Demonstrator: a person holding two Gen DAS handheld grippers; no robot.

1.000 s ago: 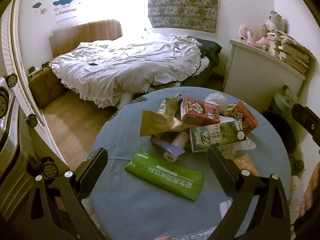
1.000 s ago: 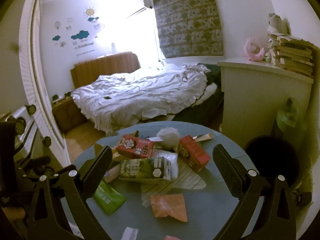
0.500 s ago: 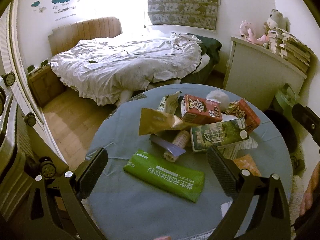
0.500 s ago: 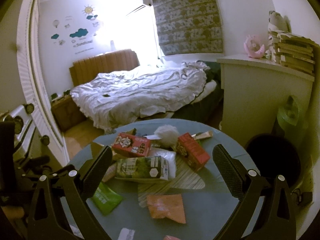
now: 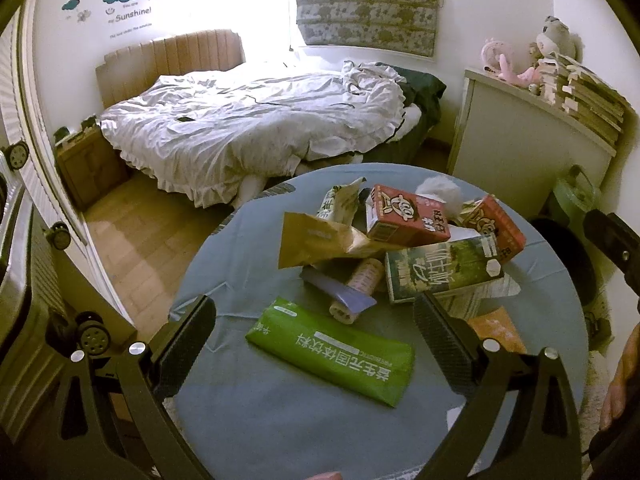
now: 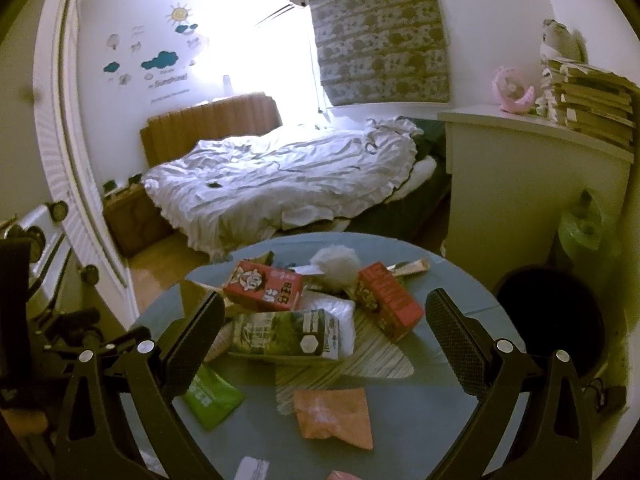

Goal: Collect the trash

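Observation:
A round table with a blue cloth [image 5: 256, 420] [image 6: 440, 420] carries a pile of trash. Nearest my open left gripper [image 5: 316, 320] lies a green flat packet [image 5: 332, 350], directly below and between its fingers. Behind it are a purple wrapper [image 5: 340, 290], a small pink roll [image 5: 364, 276], a tan paper bag [image 5: 316, 240], a green milk carton [image 5: 440, 268] [image 6: 284, 332] and two red cartons [image 5: 404, 216] [image 5: 496, 228] [image 6: 262, 286] [image 6: 390, 306]. My right gripper [image 6: 324, 324] hangs open above the green carton. An orange packet [image 6: 334, 418] lies closer to it. Neither gripper holds anything.
A dark round bin [image 6: 552, 320] stands on the floor right of the table, with a green bag [image 6: 584, 228] behind it. A white cabinet [image 6: 528, 184] with stacked books is at the right, an unmade bed [image 5: 256, 120] behind the table. A hand [image 5: 624, 376] shows at the right edge.
Both grippers have moved slightly towards the table, so the trash looks a little larger and higher in view. Nothing on the table has moved.

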